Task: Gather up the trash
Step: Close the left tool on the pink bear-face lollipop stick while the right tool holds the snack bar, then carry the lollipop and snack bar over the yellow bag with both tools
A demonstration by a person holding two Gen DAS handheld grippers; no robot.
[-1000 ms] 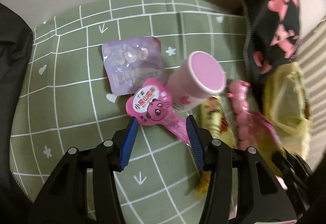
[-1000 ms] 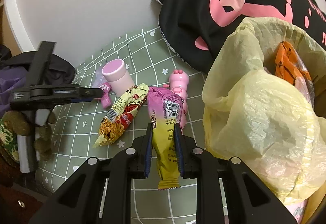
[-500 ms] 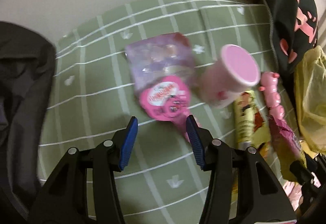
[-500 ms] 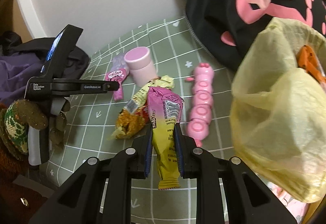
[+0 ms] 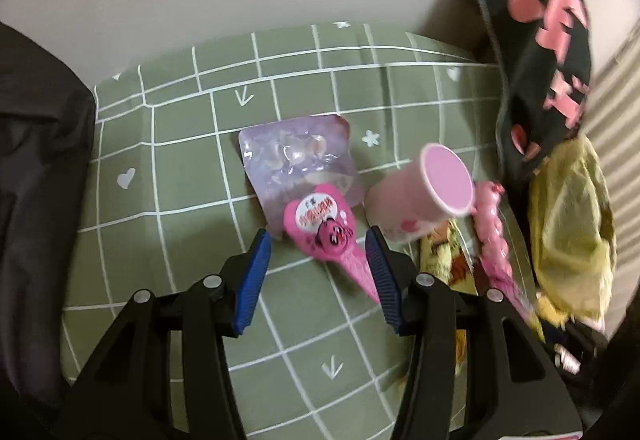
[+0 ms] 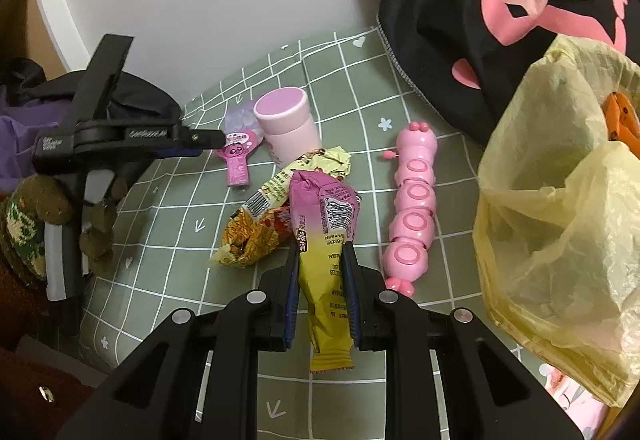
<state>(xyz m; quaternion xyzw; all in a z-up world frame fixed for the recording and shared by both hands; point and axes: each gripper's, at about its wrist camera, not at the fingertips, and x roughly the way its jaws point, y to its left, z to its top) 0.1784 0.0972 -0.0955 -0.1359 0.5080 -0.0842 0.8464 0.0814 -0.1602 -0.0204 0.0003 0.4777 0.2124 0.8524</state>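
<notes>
On green checked cloth (image 6: pixel 168 272), at the back: purple plastic blister pack (image 5: pixel 292 160), pink paddle-shaped sachet (image 5: pixel 324 228) overlapping its near edge, framed between the parted jaws of left gripper (image 5: pixel 317 236). Just right of these, pink lidded cylindrical tub (image 5: pixel 424 200). Before the tub, crumpled yellow foil wrapper (image 6: pixel 260 224). Over the wrapper's right end, pink-and-yellow snack packet (image 6: pixel 324 240), pinched in right gripper (image 6: pixel 322 252). Further right, pink plastic caterpillar toy (image 6: pixel 412 208), then yellow plastic bag (image 6: pixel 560 240); behind both, black pink-printed cushion (image 6: pixel 460 20).
</notes>
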